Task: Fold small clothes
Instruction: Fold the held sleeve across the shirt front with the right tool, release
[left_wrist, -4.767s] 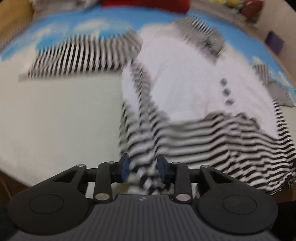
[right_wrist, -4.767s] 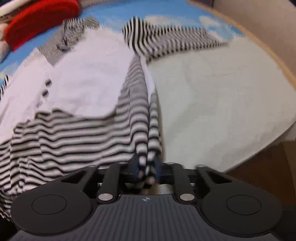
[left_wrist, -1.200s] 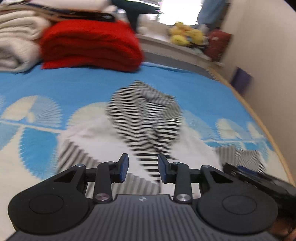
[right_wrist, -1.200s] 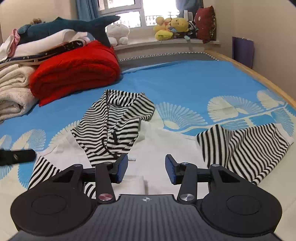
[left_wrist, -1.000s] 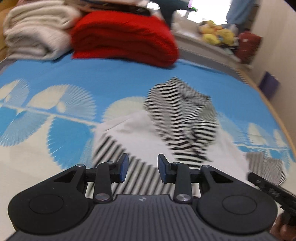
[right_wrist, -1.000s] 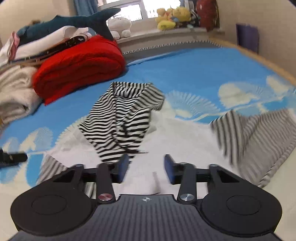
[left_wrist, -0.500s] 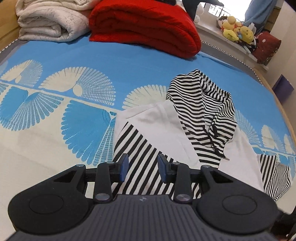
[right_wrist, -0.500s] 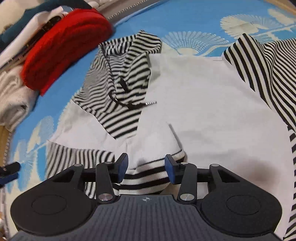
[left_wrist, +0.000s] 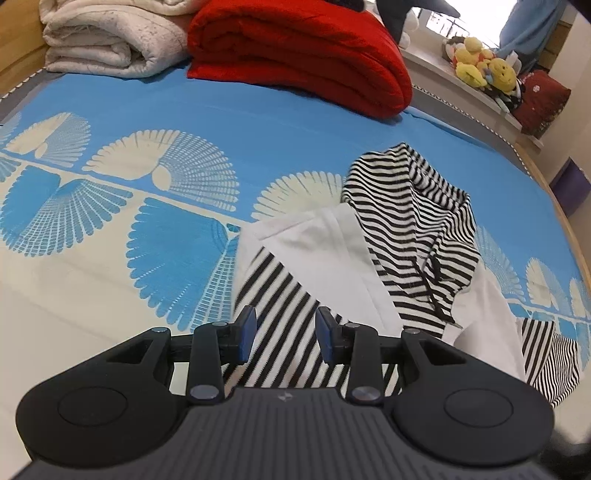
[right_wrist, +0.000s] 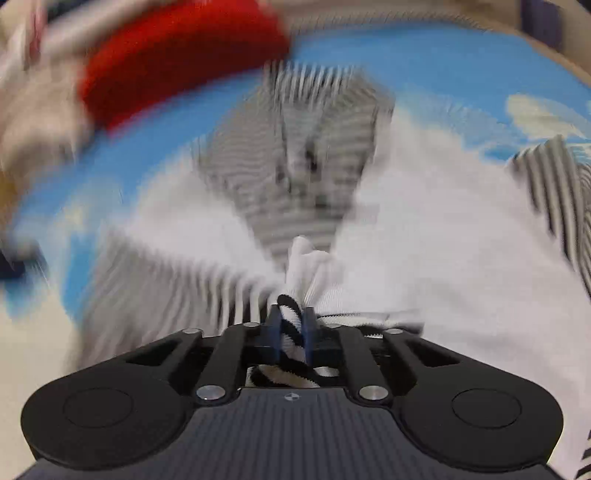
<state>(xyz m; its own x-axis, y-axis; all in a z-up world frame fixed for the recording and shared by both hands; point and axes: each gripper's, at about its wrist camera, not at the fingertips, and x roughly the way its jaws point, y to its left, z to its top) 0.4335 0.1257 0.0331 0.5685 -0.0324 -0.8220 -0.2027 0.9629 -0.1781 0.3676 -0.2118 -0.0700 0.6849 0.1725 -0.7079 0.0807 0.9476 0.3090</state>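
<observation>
Clamping a bunched fold of the hoodie's striped hem, the right gripper (right_wrist: 291, 328) has just closed its jaws on the cloth, and black-and-white ribbing shows squeezed between the two blue pads; white fabric puckers up just beyond the fingertips. The right wrist view is heavily blurred, so finer detail of the grip cannot be told.

The left gripper (left_wrist: 286, 334) stands partly open with nothing pinched between its pads; it hangs over the striped sleeve (left_wrist: 280, 306), and whether the pads touch the cloth cannot be told.

The hoodie (left_wrist: 332, 251) lies spread on the bed (left_wrist: 258, 125), its white body in the middle, one striped sleeve folded in across the near left side and the other striped sleeve (left_wrist: 546, 354) lying out at the far right. The striped hood (left_wrist: 417, 221) lies crumpled over the upper part of the white body, with a dark drawstring (left_wrist: 432, 280) trailing down from it.

The bed carries a blue sheet with pale fan-shaped prints. At its far end a folded red blanket (left_wrist: 299, 51) rests beside a folded cream blanket (left_wrist: 110, 40). Beyond them, on a ledge at the window, sit yellow plush toys (left_wrist: 484, 66) next to a dark red cushion (left_wrist: 541, 99).
</observation>
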